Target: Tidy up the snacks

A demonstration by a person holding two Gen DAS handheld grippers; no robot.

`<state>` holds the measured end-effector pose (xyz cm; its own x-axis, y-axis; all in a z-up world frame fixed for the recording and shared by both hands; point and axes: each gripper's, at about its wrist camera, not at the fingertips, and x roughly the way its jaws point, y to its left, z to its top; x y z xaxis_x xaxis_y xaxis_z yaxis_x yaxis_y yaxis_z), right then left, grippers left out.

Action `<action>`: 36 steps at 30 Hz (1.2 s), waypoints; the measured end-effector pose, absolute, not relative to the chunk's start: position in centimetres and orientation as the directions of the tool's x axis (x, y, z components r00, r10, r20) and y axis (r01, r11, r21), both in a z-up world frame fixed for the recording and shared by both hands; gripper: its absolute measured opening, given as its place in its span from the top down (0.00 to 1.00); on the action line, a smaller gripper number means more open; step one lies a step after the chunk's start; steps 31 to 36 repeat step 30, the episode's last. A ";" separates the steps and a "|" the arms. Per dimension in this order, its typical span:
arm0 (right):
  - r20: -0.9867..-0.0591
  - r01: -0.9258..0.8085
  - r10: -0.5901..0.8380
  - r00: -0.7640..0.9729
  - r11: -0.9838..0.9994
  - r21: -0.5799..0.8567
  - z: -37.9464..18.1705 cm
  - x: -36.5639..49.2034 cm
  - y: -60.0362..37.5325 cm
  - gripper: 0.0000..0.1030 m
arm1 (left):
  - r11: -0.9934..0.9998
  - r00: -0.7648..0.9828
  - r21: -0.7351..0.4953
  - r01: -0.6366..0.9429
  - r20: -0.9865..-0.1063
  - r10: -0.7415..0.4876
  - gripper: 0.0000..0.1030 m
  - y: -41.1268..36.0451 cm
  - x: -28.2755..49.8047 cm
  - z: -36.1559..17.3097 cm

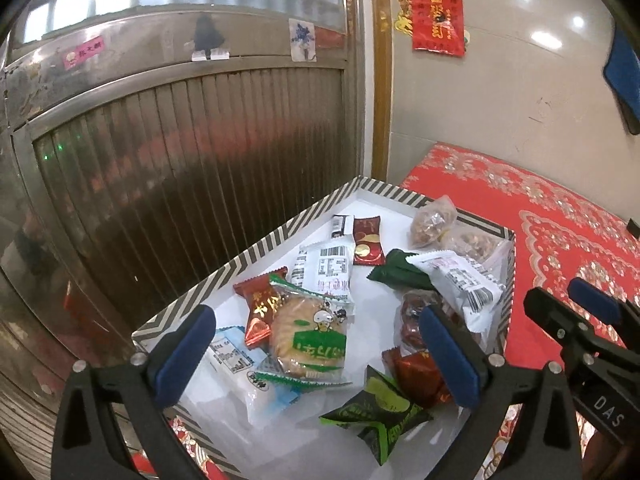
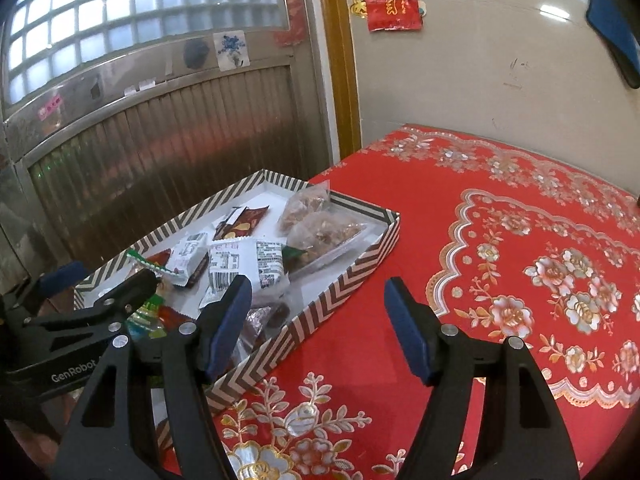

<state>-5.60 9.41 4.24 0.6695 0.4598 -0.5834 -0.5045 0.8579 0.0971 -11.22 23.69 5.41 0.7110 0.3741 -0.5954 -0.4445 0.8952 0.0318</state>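
A shallow tray with a black-and-white chevron rim (image 1: 280, 236) sits at the left edge of a red floral tablecloth (image 2: 500, 240). Several wrapped snacks lie loose in it: a green rice-cracker packet (image 1: 308, 336), a red packet (image 1: 260, 304), white barcode packets (image 1: 464, 284), a green-and-black packet (image 1: 376, 412) and clear bags of nuts (image 1: 432, 220). My left gripper (image 1: 316, 314) hangs open over the tray's near end, nothing between its blue pads. My right gripper (image 2: 318, 286) is open and empty too, above the tray's right rim (image 2: 340, 284) and the cloth.
A ribbed metal door (image 1: 180, 152) with glass blocks above stands just behind the tray. A wooden door frame (image 2: 340, 60) and a grey wall with a red paper decoration (image 1: 438, 20) are behind the table. Bare red cloth stretches to the tray's right.
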 end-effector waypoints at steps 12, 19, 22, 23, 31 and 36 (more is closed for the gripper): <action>-0.586 -0.521 0.460 0.667 0.850 0.075 4.1 -6.0 10.0 0.33 | 0.903 0.727 0.018 -0.430 -0.585 0.358 0.00 23.7 -11.6 5.5; -0.598 -0.524 0.461 0.655 0.848 0.080 3.9 -5.9 10.1 0.33 | 0.907 0.730 0.016 -0.422 -0.587 0.350 0.00 23.8 -11.5 5.4; -0.597 -0.524 0.461 0.656 0.848 0.079 3.9 -5.9 10.1 0.33 | 0.910 0.737 0.005 -0.414 -0.586 0.338 0.00 24.0 -11.4 5.4; -0.598 -0.525 0.462 0.655 0.848 0.080 3.9 -5.9 10.1 0.33 | 0.911 0.740 0.003 -0.412 -0.583 0.336 0.00 24.0 -11.5 5.4; -0.604 -0.522 0.461 0.650 0.848 0.086 3.7 -5.9 10.1 0.33 | 0.915 0.754 0.003 -0.404 -0.565 0.335 0.00 23.8 -11.6 5.5; -0.604 -0.522 0.461 0.650 0.848 0.086 3.7 -5.9 10.1 0.33 | 0.915 0.754 0.003 -0.404 -0.565 0.335 0.00 23.8 -11.6 5.5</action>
